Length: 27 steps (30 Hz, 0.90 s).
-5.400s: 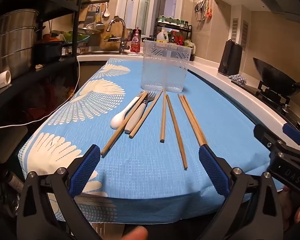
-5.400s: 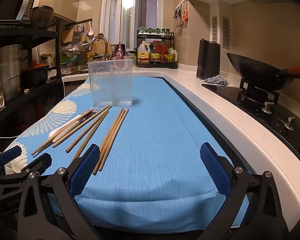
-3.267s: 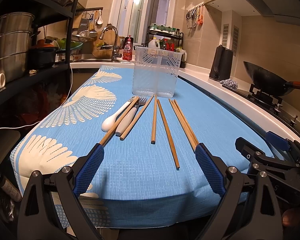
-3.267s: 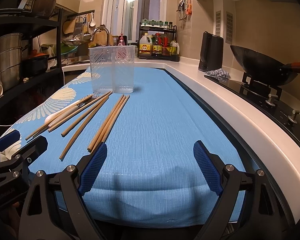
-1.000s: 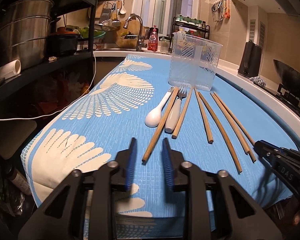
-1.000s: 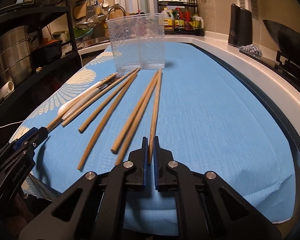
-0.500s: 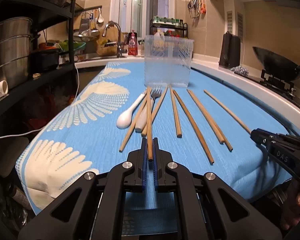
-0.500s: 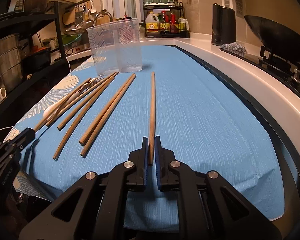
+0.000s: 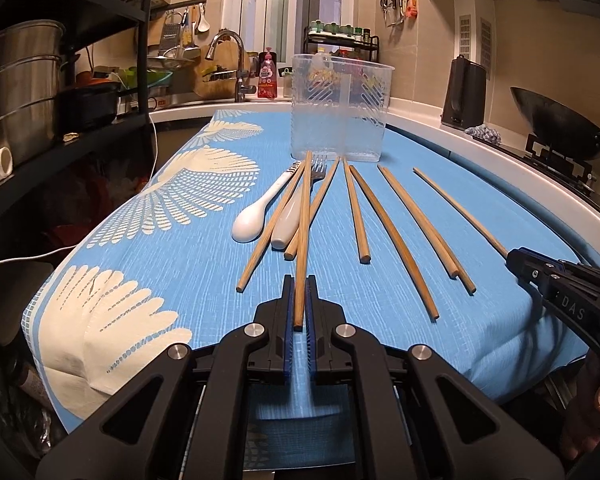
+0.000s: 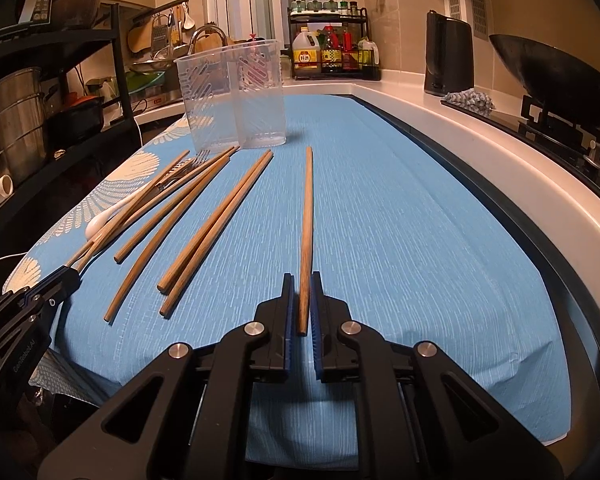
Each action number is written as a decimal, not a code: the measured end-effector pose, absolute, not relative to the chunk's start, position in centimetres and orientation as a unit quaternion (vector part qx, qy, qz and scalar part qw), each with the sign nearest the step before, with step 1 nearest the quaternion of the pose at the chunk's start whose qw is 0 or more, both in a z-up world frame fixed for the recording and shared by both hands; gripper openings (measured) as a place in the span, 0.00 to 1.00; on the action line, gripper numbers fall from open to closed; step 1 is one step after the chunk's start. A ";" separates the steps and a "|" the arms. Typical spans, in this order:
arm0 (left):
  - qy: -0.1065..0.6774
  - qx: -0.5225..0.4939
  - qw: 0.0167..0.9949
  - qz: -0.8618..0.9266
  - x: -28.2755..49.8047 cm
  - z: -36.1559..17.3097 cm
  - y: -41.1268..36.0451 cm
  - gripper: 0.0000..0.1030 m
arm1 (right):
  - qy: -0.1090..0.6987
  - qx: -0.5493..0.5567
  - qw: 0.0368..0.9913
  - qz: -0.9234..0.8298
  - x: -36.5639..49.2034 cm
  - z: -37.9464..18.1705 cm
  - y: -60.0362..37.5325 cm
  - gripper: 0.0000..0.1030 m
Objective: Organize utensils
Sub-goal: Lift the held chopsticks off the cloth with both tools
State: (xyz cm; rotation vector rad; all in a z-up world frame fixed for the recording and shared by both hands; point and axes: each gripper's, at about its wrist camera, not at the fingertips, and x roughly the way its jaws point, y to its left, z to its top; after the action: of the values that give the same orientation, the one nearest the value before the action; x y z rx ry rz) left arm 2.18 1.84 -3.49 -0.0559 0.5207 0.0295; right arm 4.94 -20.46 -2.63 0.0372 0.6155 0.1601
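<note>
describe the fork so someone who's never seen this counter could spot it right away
Find the clear plastic holder on the blue cloth. Just in front lies a bundle of wooden chopsticks. The fork lies among them: the only metal tines, on a white handle, beside the white spoon.

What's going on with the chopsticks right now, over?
Left gripper shut on one chopstick. Right gripper shut on another chopstick. Clear holder standing ahead. Path open, over.

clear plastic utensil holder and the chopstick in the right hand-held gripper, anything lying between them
Nothing but bare blue cloth: in the right wrist view, the held wooden chopstick ends short of the clear plastic utensil holder.
</note>
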 end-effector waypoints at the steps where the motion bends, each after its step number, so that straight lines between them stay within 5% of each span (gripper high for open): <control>1: 0.257 -0.028 0.966 0.015 2.2 -3.5 1.8 0.05 | 0.302 0.018 0.950 0.079 4.9 -2.6 -20.5 0.09; 27: 0.257 -0.025 0.966 0.014 2.2 -3.6 1.6 0.05 | 0.295 -0.001 0.953 0.073 4.8 -2.6 -20.2 0.06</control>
State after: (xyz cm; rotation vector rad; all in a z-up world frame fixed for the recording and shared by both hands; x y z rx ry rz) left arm 2.16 1.63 -3.63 -0.0497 0.5209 0.0289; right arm 4.80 -20.15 -2.57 -0.0020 0.5993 0.1489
